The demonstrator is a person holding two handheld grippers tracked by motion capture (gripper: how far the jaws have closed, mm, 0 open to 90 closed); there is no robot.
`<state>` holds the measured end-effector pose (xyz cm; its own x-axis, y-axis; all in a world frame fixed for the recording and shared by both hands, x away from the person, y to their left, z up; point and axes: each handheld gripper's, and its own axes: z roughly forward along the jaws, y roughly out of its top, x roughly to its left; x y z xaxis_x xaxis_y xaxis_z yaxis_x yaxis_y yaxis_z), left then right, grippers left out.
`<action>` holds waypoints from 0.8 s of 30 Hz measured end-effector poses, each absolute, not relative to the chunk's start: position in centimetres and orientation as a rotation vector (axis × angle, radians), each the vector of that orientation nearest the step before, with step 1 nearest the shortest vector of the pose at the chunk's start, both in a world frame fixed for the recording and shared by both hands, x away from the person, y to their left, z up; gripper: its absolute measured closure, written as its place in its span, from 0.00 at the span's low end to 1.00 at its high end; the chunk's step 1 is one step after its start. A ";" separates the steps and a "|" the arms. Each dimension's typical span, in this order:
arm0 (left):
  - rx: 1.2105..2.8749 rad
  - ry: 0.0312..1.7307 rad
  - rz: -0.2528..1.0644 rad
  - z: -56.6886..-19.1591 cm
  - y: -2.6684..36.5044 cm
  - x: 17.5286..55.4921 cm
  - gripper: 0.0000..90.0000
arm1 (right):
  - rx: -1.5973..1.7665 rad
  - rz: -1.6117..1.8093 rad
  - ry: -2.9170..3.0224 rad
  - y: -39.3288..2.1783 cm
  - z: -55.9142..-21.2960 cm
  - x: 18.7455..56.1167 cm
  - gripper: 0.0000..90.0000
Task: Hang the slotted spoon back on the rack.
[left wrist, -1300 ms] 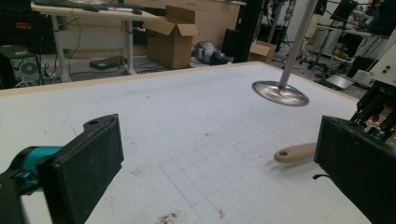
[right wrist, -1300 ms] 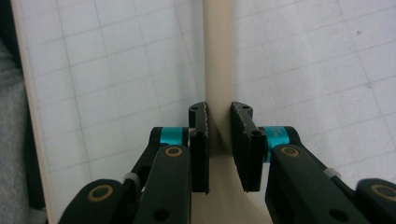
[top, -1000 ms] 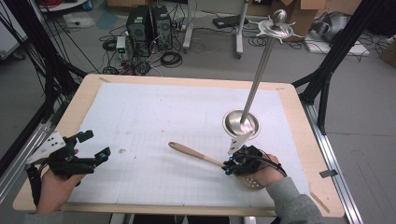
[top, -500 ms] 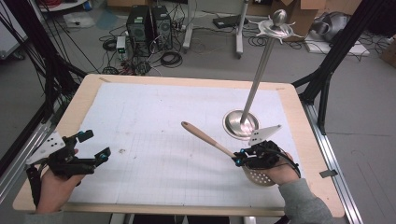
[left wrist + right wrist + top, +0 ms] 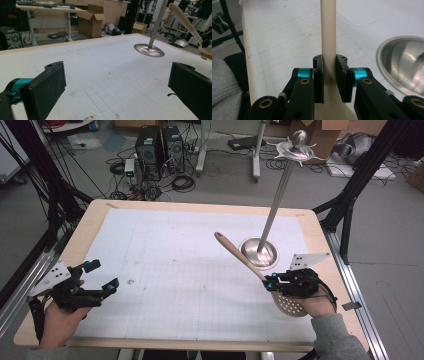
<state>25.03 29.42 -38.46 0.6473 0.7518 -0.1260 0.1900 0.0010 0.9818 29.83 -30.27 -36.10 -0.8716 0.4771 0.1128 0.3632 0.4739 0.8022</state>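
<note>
A pale wooden slotted spoon (image 5: 241, 256) is held at its neck by my right gripper (image 5: 270, 284), which is shut on it near the table's front right. The handle (image 5: 329, 30) slants up and away to the left, and the perforated bowl (image 5: 290, 305) lies under the hand. A metal stand (image 5: 258, 252) with a round base, a tall pole and a hooked top stands just beyond the spoon. My left gripper (image 5: 103, 275) rests at the front left, open, nothing between its jaws (image 5: 117, 92). The spoon handle (image 5: 185, 22) and stand base (image 5: 149, 50) are in the left gripper view.
A white gridded mat (image 5: 190, 265) covers the wooden table (image 5: 90, 225). The stand's base (image 5: 404, 62) lies close to the right of my right gripper. Black frame posts flank the table; computers, cables and boxes sit on the floor beyond.
My right gripper moved right and toward the front with the spoon, whose handle rose off the mat and swung farther away. The left gripper stayed put.
</note>
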 end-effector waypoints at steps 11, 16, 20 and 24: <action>1.531 0.809 0.514 -38.5 29.2 25.5 0.02 | 0.795 1.462 2.474 -33.4 -35.2 29.0 0.87; 1.529 0.804 0.512 -38.4 29.1 25.6 0.02 | 0.789 1.516 2.417 -34.0 -34.3 28.6 0.87; 1.529 0.801 0.509 -38.3 29.0 25.7 0.02 | 0.796 1.542 2.378 -34.6 -33.7 28.4 0.87; 1.532 0.798 0.508 -38.3 28.9 25.7 0.02 | 0.809 1.560 2.342 -35.4 -33.2 28.2 0.87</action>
